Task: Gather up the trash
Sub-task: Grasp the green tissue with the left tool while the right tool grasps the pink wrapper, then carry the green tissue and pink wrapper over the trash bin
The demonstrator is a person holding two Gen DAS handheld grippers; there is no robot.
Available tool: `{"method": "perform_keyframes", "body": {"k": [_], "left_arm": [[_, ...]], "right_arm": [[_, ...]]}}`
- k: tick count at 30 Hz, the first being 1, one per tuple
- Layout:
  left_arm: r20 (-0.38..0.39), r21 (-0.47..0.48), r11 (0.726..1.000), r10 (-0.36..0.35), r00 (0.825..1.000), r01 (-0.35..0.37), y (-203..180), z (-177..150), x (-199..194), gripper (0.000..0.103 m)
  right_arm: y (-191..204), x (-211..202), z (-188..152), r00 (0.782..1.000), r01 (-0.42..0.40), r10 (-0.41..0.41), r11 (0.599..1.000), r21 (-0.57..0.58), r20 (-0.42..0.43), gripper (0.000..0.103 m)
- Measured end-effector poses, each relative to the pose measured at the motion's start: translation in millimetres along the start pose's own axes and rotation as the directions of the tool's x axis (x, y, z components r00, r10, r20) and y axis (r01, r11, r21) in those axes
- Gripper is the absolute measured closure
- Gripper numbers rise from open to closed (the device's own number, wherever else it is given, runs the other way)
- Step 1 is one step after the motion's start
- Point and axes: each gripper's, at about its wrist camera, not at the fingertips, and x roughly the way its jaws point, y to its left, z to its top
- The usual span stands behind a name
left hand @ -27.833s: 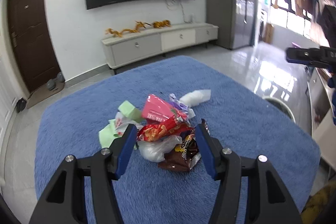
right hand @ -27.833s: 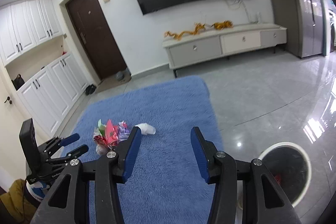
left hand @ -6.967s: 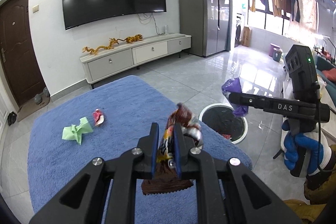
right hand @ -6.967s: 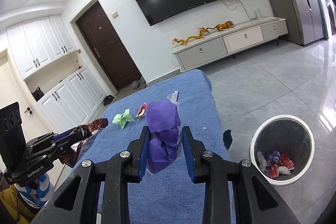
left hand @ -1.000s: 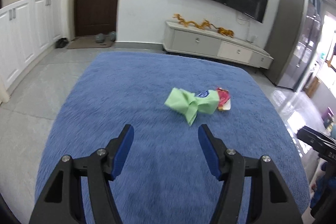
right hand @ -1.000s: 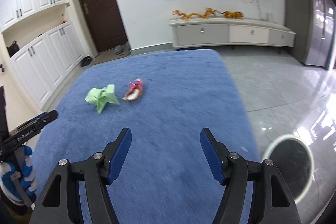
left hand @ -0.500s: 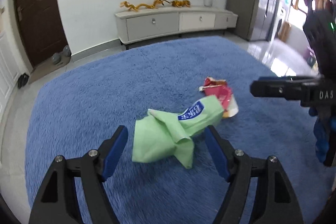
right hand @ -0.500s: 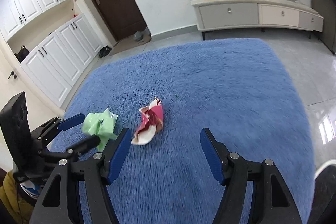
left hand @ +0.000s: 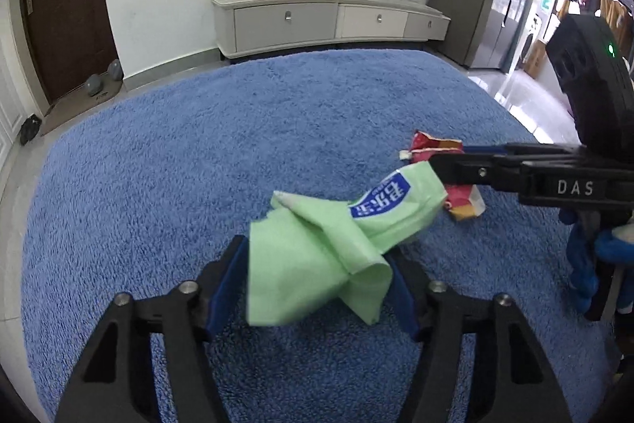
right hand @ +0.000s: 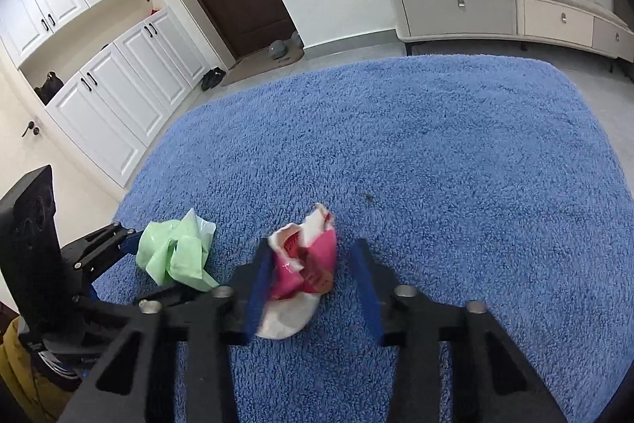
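Two scraps on rug [left hand: 158,153]: one green wrapper [left hand: 317,256] between closing left gripper [left hand: 313,288] pads, one red wrapper [right hand: 305,264] between closing right gripper [right hand: 313,284] pads, neither clamped.

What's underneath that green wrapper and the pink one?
Only the blue rug shows around the green wrapper and the pink wrapper. Whatever lies directly beneath either is covered. Each sits between a closing claw's fingers: left claw, right claw.
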Motion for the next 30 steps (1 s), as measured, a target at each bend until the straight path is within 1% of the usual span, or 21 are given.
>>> {"method": "perform_keyframes", "body": {"k": [3, 4, 7, 9, 10, 11, 12, 18, 30], "left_arm": [[0.004, 0.006, 1.000, 0.005, 1.000, -0.005, -2.0, -0.8, -0.3, 0.048], [0.005, 0.009, 1.000, 0.009, 1.000, -0.009, -3.2, -1.7, -1.0, 0.049], [0.009, 0.018, 1.000, 0.006, 1.000, -0.006, -5.1, -2.4, -2.6, 0.055], [0.011, 0.020, 1.000, 0.004, 1.000, -0.004, -5.2, -2.3, -2.9, 0.063], [0.011, 0.020, 1.000, 0.003, 1.000, -0.003, -5.9, -1.0, -1.8, 0.064], [0.012, 0.020, 1.000, 0.004, 1.000, -0.004, -3.6, 0.9, -0.9, 0.069], [0.013, 0.021, 1.000, 0.006, 1.000, -0.007, -3.6, 1.0, -1.1, 0.078], [0.026, 0.053, 0.998, 0.038, 0.999, -0.039, -9.4, 2.4, -2.5, 0.081], [0.061, 0.088, 0.991, 0.091, 0.994, -0.096, -28.1, -7.7, -18.9, 0.082]], "right_arm": [[-1.2, -3.0, -3.7, 1.000, -0.006, 0.006, 1.000, -0.011, 0.007, 0.074], [-0.5, -3.5, -4.1, 1.000, -0.005, 0.005, 1.000, -0.015, 0.010, 0.074], [3.2, -4.2, -7.1, 1.000, -0.003, 0.003, 1.000, -0.028, 0.014, 0.075], [6.1, -5.4, -9.0, 1.000, -0.002, 0.003, 0.999, -0.036, 0.019, 0.075], [6.3, -6.4, -10.2, 1.000, -0.007, 0.008, 0.999, -0.035, 0.022, 0.076], [6.3, -7.9, -11.6, 1.000, -0.013, 0.013, 0.999, -0.032, 0.025, 0.076], [6.7, -8.7, -12.3, 0.999, -0.015, 0.016, 0.999, -0.030, 0.028, 0.076], [4.6, -21.5, -21.1, 0.998, -0.037, 0.038, 0.999, -0.008, 0.049, 0.076], [-5.0, -58.9, -36.2, 0.996, -0.030, 0.030, 1.000, 0.008, 0.089, 0.077]]}}
